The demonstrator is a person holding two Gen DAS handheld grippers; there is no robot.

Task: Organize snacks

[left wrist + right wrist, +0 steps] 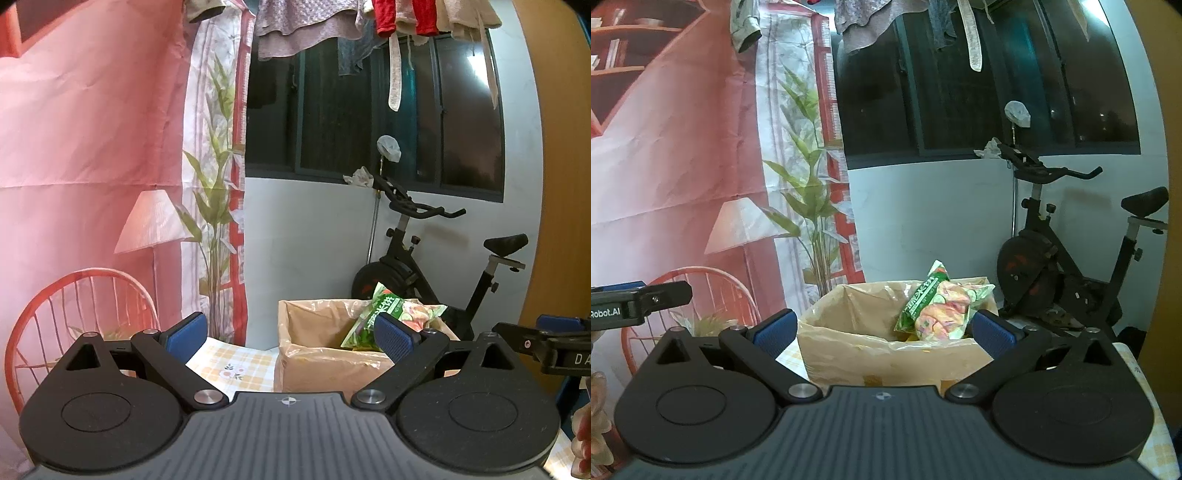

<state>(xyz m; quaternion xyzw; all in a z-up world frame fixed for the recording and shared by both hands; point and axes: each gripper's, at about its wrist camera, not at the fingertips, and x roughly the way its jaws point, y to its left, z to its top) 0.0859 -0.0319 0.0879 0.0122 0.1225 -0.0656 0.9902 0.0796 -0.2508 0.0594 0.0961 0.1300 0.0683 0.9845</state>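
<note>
A cardboard box (317,373) lined with a clear plastic bag stands on a checked tablecloth; it also shows in the right wrist view (849,354). A green snack packet (391,314) printed with vegetables stands tilted inside the box at its right side, sticking up over the rim; it also shows in the right wrist view (938,310). My left gripper (291,336) is open and empty, held in front of the box. My right gripper (884,332) is open and empty, also in front of the box, its right finger near the packet.
The checked tablecloth (232,365) covers the table. An exercise bike (443,266) stands behind the box at the right. A printed backdrop with a chair and lamp (92,221) hangs at the left. Laundry (332,26) hangs overhead.
</note>
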